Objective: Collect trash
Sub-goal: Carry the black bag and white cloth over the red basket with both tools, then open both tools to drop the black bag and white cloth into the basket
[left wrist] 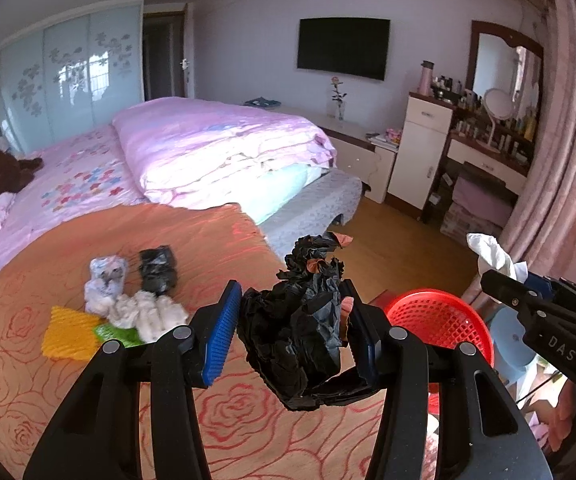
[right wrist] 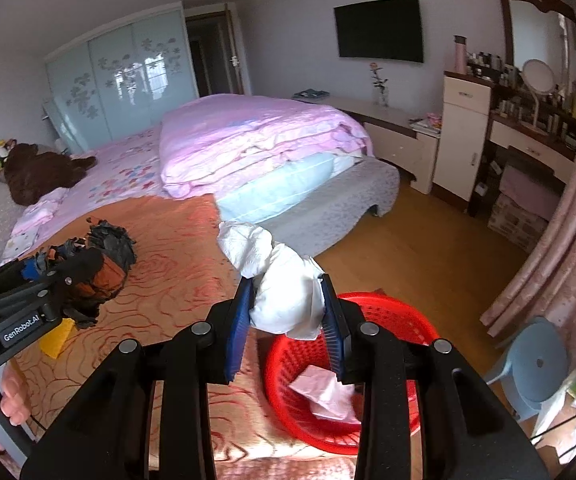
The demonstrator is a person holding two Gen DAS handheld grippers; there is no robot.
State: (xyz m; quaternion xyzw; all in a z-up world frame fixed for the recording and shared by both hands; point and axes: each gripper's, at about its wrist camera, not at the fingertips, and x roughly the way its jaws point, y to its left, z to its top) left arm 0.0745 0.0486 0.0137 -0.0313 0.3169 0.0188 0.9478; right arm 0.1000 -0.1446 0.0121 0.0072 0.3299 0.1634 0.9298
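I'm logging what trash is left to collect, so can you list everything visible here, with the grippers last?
black crumpled bag: 1, black, held in left gripper
white crumpled tissue: 1, white, held in right gripper above basket
basket: 1, red mesh, on floor beside bed, pink-white paper inside
small black wad: 1, black, on orange bedspread
white wads: several, white-grey, on bedspread
yellow piece: 1, yellow, on bedspread
green scrap: 1, green, beside yellow piece
stool: 1, pale blue, right of basket
left gripper: black, blue pads
right gripper: black, blue pads

A home bedroom: bed [left wrist: 100,184], wardrobe [left wrist: 68,76], wall television [left wrist: 343,48], dressing table [left wrist: 487,152].
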